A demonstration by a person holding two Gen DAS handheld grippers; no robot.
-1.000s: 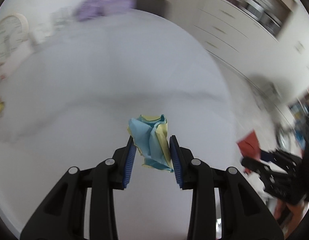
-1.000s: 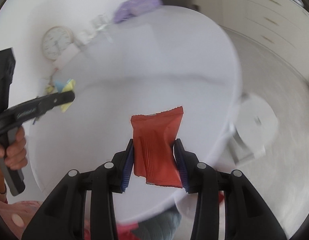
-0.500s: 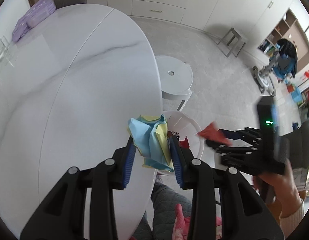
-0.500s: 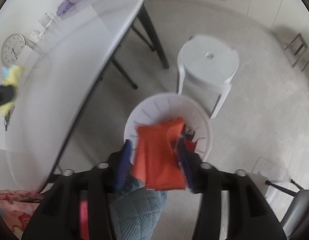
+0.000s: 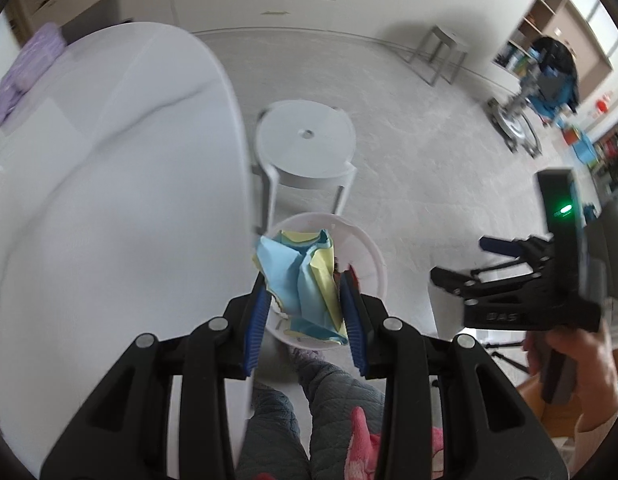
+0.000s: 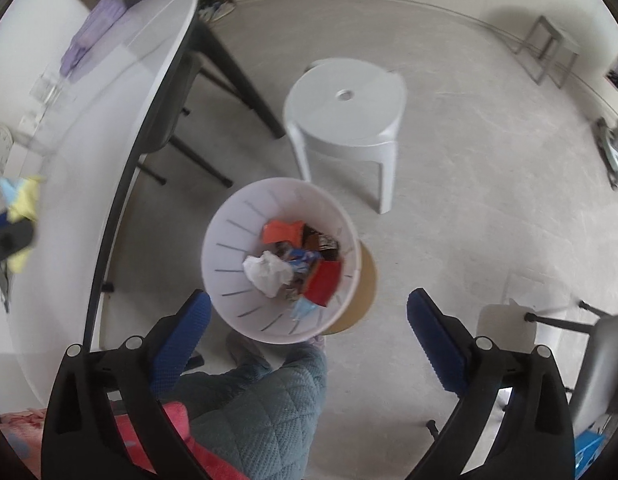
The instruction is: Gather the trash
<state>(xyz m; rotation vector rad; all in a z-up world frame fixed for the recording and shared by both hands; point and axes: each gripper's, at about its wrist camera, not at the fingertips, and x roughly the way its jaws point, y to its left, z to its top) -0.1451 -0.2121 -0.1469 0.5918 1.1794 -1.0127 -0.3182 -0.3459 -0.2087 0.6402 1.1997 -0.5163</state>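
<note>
My left gripper is shut on a crumpled blue and yellow paper and holds it above the white trash bin, just off the table edge. My right gripper is open and empty above the same bin on the floor. The bin holds a red wrapper, an orange wrapper, white crumpled paper and other scraps. The right gripper shows in the left wrist view, open. The paper also shows at the left edge of the right wrist view.
A white oval table lies to the left, with a purple bag at its far end. A white round stool stands behind the bin. A metal stool stands farther off. The person's quilted legs are below.
The right gripper has opened and the red wrapper has dropped into the bin. The left gripper has carried the paper from over the table to above the bin.
</note>
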